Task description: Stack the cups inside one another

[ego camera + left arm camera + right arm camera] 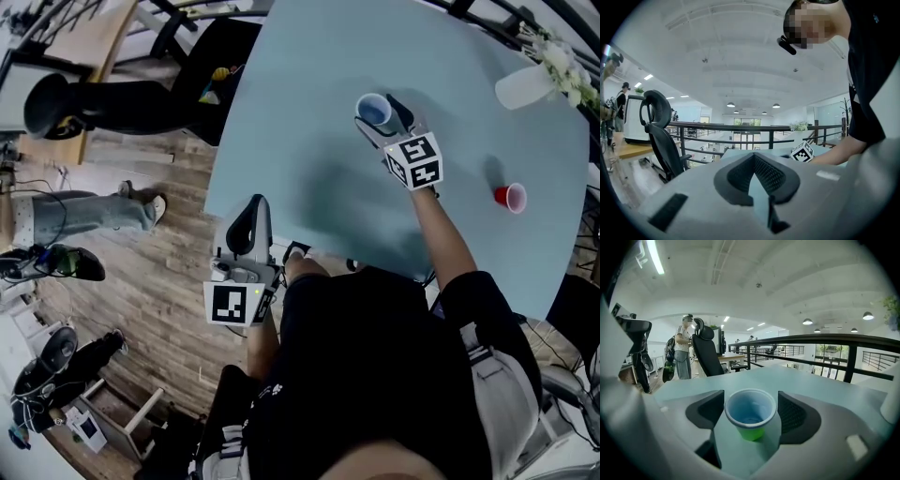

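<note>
Right gripper view | right tongs (750, 405) clamped on blue cup (750, 412) | left tongs (754, 158) together

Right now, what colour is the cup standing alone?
The cup is red; head view shows it best.

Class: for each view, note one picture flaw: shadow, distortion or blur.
Head view: a soft shadow lies on the table near the right gripper. Left gripper view: fisheye bows the railing; corners go black. Right gripper view: the cup is sharp, the near gripper body soft.
</note>
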The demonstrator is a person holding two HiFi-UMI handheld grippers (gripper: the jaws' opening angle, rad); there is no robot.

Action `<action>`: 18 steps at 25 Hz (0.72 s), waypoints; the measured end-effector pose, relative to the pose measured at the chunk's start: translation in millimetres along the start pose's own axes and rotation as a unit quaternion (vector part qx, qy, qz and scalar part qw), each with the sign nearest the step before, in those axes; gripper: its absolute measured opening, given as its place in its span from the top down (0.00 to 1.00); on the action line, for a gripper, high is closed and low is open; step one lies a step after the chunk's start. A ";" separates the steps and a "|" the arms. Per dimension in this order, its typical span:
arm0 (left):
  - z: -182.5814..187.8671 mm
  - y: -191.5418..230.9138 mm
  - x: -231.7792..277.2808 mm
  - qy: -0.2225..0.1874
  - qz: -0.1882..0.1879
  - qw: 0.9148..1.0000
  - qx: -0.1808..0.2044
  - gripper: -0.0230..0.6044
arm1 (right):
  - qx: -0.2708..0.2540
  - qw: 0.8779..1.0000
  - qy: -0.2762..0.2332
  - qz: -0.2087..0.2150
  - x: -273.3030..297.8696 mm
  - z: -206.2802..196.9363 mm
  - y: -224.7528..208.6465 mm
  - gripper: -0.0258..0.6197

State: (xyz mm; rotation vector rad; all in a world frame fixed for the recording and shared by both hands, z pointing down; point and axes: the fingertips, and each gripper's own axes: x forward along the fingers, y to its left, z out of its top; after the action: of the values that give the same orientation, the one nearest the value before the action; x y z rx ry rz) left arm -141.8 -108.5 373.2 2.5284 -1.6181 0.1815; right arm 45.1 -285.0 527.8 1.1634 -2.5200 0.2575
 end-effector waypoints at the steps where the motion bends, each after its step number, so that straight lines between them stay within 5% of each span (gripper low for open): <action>1: 0.7 -1.0 -0.2 -0.001 -0.001 1.000 0.001 0.97 | 0.003 1.000 -0.006 -0.002 -3.4 3.0 -0.3 0.41; 6: 3.1 -6.3 0.8 -0.002 -0.016 1.000 0.002 0.97 | 0.025 0.999 -0.044 -0.011 -27.6 21.7 4.2 0.44; 14: 18.6 -14.3 24.4 -0.042 -0.079 0.996 0.003 0.97 | 0.031 0.992 -0.119 -0.031 -75.6 57.5 20.7 0.66; 18: 17.0 -32.2 39.1 -0.020 -0.106 0.994 0.015 0.97 | 0.030 0.988 -0.147 -0.041 -111.0 70.4 27.5 0.73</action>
State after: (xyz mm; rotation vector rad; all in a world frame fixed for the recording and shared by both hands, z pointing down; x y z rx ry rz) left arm -95.7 -133.1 361.7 2.7205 -1.3546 0.1328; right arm 74.0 -211.2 419.4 1.4165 -2.7234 0.1504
